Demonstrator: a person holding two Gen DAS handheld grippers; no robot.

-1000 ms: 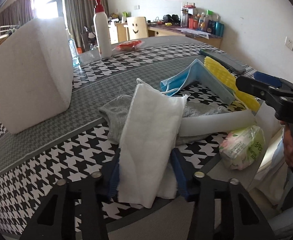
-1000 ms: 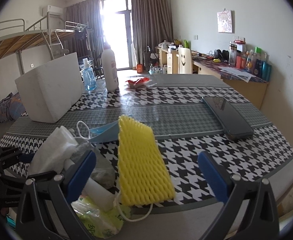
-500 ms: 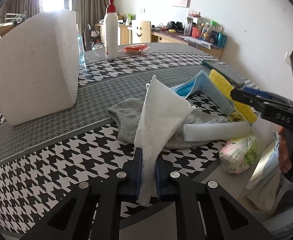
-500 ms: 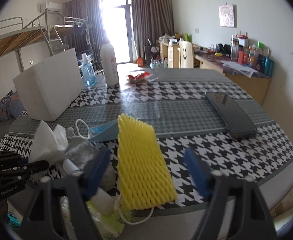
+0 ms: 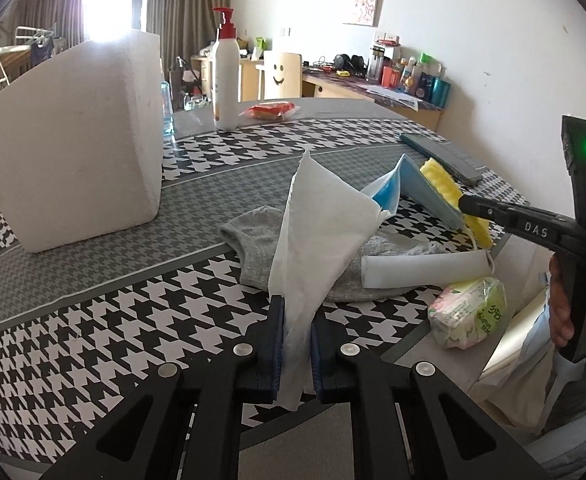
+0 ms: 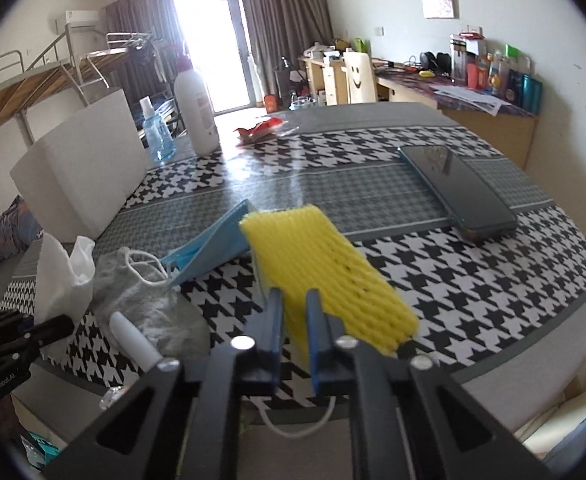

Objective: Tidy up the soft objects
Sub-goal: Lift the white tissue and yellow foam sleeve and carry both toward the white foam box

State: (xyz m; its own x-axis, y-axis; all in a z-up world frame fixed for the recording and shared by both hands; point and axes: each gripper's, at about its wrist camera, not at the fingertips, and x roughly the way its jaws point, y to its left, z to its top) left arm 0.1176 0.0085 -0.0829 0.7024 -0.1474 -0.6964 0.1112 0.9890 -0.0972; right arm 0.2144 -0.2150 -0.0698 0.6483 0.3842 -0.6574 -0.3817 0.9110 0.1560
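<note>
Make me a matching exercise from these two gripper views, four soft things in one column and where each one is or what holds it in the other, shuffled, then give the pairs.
Things:
1. white tissue
2. yellow foam net
3. grey sock
4. tissue pack

Places:
A. lying flat on the houndstooth cloth, under the tissue
B. pinched in the left gripper
C. near the table edge, below the white foam roll
D. pinched in the right gripper

Pairs: 1-B, 2-D, 3-A, 4-C

Open tablecloth [image 6: 473, 280] right, foam box [image 5: 73, 140] left, bottle [image 5: 225, 80] behind
</note>
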